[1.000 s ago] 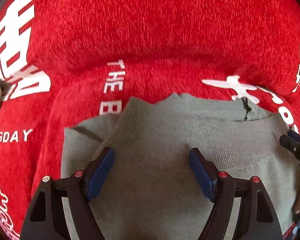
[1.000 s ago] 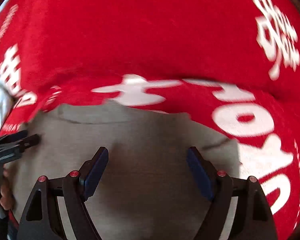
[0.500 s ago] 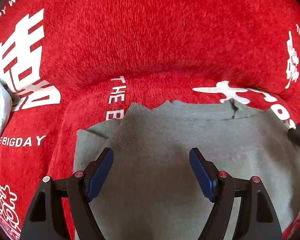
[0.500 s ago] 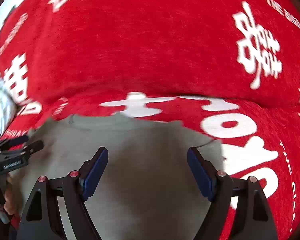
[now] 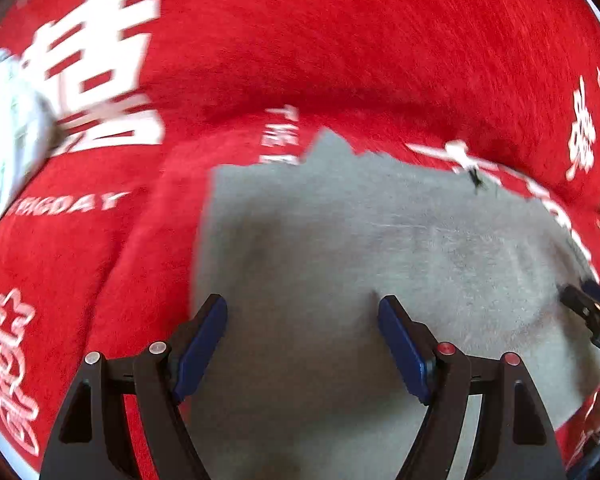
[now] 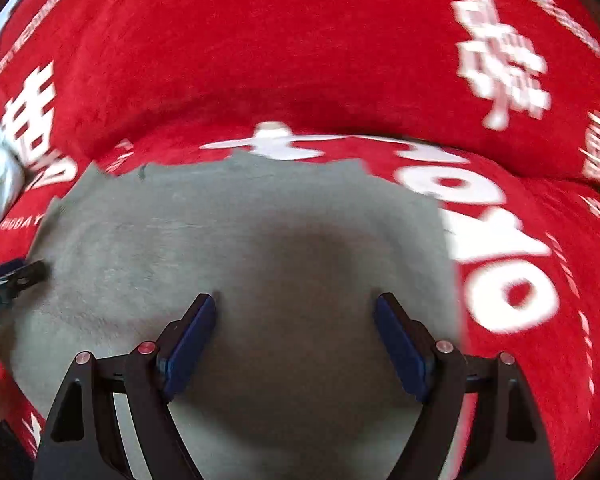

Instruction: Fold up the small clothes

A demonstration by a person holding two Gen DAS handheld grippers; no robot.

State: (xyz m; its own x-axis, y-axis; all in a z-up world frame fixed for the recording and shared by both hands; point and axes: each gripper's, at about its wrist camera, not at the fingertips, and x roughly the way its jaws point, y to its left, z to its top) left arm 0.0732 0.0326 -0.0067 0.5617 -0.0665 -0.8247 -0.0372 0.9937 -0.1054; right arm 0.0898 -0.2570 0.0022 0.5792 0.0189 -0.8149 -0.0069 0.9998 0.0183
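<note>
My left gripper [image 5: 302,342] is wide open and holds nothing. My right gripper [image 6: 294,340] is wide open and empty too. Both hang over the near part of the gray knit top [image 5: 360,248], which lies flat on the red blanket [image 5: 300,48] with white letters. I think I keep one gripper over each side so I can pinch and fold evenly.
</note>
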